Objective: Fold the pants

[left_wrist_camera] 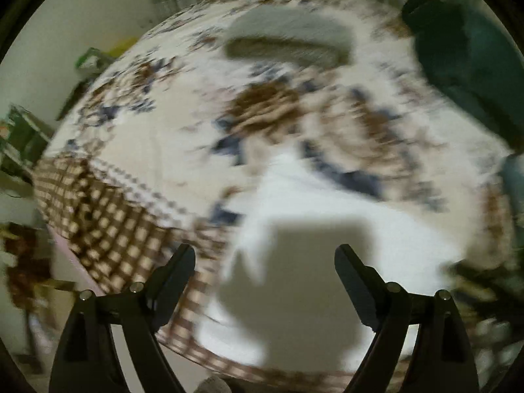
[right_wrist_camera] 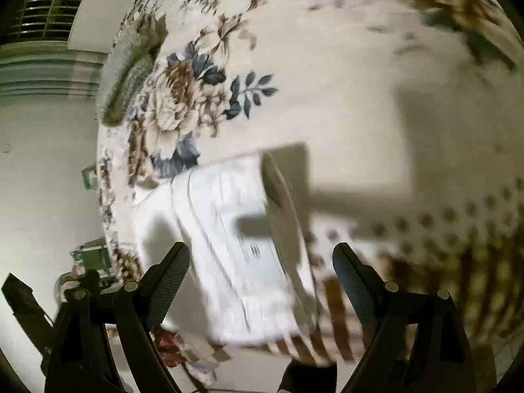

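Observation:
White pants point(left_wrist_camera: 327, 216) lie on a flower-print bed sheet point(left_wrist_camera: 157, 137), blurred by motion in the left wrist view. My left gripper point(left_wrist_camera: 265, 262) is open and empty above their near part, casting a shadow on them. In the right wrist view the pants point(right_wrist_camera: 235, 229) look folded into a compact white stack near the bed's edge. My right gripper point(right_wrist_camera: 262, 262) is open and empty just above them, touching nothing.
A grey pillow point(left_wrist_camera: 288, 39) lies at the far end of the bed; it also shows in the right wrist view point(right_wrist_camera: 131, 65). A dark green blanket point(left_wrist_camera: 471, 59) sits at the far right. A brown checked border point(left_wrist_camera: 104, 216) marks the bed's left edge.

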Motion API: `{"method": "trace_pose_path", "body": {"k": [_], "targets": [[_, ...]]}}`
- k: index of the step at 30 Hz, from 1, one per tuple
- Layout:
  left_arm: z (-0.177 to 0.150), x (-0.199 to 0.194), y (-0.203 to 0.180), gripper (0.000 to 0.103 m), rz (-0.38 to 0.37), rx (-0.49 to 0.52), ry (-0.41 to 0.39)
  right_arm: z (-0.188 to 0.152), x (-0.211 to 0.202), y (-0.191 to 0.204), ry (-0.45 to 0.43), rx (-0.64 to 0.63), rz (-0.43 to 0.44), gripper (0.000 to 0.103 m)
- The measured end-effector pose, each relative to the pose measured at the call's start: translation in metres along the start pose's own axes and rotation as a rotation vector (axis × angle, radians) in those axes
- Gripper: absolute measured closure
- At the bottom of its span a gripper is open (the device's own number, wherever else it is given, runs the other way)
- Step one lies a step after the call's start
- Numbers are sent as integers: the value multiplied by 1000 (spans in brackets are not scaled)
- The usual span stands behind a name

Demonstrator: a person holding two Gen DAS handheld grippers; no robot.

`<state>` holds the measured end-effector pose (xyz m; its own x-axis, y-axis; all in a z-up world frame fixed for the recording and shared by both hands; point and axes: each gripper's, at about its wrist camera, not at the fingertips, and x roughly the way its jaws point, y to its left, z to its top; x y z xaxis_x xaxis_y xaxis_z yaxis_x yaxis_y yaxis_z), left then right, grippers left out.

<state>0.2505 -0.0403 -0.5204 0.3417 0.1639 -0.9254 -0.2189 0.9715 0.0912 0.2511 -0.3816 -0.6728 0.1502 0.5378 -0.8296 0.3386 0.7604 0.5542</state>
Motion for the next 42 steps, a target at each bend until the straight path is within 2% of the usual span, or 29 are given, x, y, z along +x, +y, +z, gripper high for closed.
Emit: {"method": "trace_pose_path", "body": {"k": [2, 3, 4, 5, 8, 11, 13, 14, 16, 18, 19, 20, 23, 25, 28, 29, 30, 32, 34, 35, 38, 39, 40, 42], "targets": [[-1, 25, 8, 16, 38, 10, 38, 7, 18, 5, 17, 15, -16, 16], [-1, 40, 12, 16, 55, 14, 62, 7, 24, 5, 18, 29, 9, 25], [-1, 48, 13, 16, 56, 13, 77, 7, 26, 5, 18, 41, 21, 56], [-3, 54, 14, 16, 56, 13, 88, 6, 26, 8, 13, 41, 10, 75], [-7, 63, 12, 16, 54, 21, 96, -3, 14, 21, -24, -13, -13, 87], [-10, 64, 8, 16, 33, 14, 107, -13, -11, 18, -42, -5, -4, 88], [-12, 63, 6, 16, 7, 12, 109, -15, -20, 11, -57, 12, -47, 88], [-13, 63, 4, 16, 5, 15, 106, -16, -20, 3, -55, 27, -73, 88], [-15, 62, 0, 16, 1, 29, 100, -14, -4, -13, -8, 80, -67, 87], [-15, 63, 0, 16, 4, 36, 101, -12, 1, -22, 10, 104, -48, 78], [-15, 63, 0, 16, -1, 36, 102, -12, 1, -26, 19, 117, -42, 65], [-16, 63, 1, 16, -7, 32, 103, -14, -2, -28, 30, 127, -24, 56], [-17, 63, 1, 16, -18, 32, 101, -28, -9, -35, 47, 117, -6, 44], [-18, 65, 2, 16, -30, 28, 102, -43, -5, -43, 92, 122, 3, 39], [-19, 67, 3, 16, -43, 22, 106, -65, 17, -54, 182, 136, 8, 39], [-19, 67, 3, 16, -50, 19, 112, -73, 25, -56, 199, 141, 29, 40], [-18, 67, 5, 16, -59, 16, 119, -79, 25, -56, 164, 133, 35, 44], [-16, 65, 8, 16, -94, 13, 140, -85, 17, -53, 122, 109, -4, 88], [-12, 59, 14, 16, -117, 10, 136, -92, -2, -56, 84, 116, 6, 96], [-9, 56, 18, 16, -130, 11, 132, -95, -13, -60, 60, 119, -15, 98], [8, 56, 31, 16, -171, 4, 130, -102, -19, -76, 85, 106, -179, 103], [17, 60, 32, 16, -183, 8, 136, -103, -19, -81, 101, 124, -173, 102], [24, 64, 33, 16, -187, 11, 142, -101, -21, -86, 107, 171, -123, 102], [43, 76, 30, 16, -215, 29, 151, -94, -33, -82, 54, 213, -23, 98]]}}
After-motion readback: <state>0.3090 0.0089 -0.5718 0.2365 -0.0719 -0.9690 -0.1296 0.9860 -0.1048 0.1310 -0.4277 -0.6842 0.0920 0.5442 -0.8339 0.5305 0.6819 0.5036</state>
